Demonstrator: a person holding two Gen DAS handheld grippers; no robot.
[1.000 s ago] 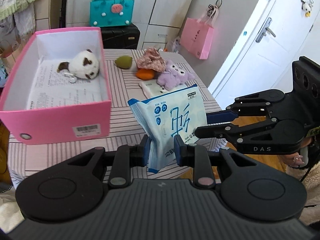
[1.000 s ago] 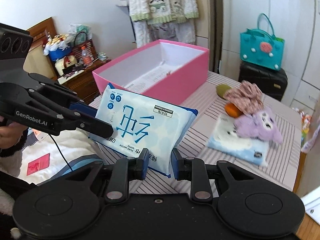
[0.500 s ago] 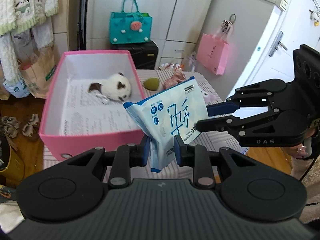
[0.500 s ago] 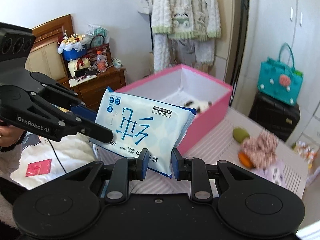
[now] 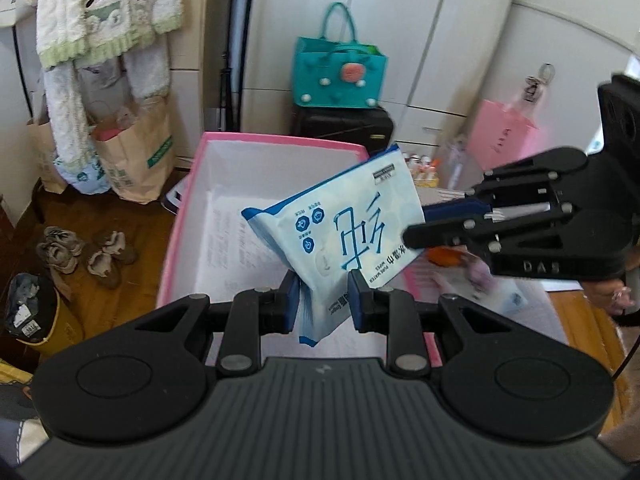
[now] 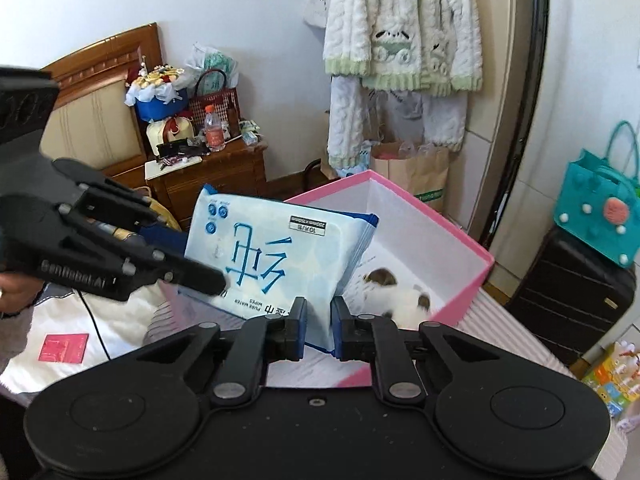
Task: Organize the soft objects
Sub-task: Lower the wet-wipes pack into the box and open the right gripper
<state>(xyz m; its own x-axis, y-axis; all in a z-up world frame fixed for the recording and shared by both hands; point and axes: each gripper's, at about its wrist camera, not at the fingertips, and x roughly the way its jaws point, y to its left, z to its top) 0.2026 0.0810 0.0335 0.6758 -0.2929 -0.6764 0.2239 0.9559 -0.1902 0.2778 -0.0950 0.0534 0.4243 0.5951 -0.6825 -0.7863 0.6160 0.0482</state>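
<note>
Wipes pack [image 5: 348,232]: tilted above the pink box [image 5: 176,236].
Left gripper [image 5: 323,304]: fingers pinching its lower edge.
Right gripper [image 6: 319,327]: fingers pinching its bottom corner.
Plush toy [image 6: 400,292]: inside the box, at 3 o'clock of the pack.

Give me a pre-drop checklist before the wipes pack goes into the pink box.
1. Left gripper jaws shut on wipes pack: ok.
2. Right gripper jaws shut on the pack's other end: ok.
3. Pack over the pink box opening, not the rim: ok.
4. Free floor space in the box beside the plush toy: ok.
5. Pack level for a flat drop: not ok, it hangs tilted.
6. Height of the pack above the box floor: cannot tell.
</note>
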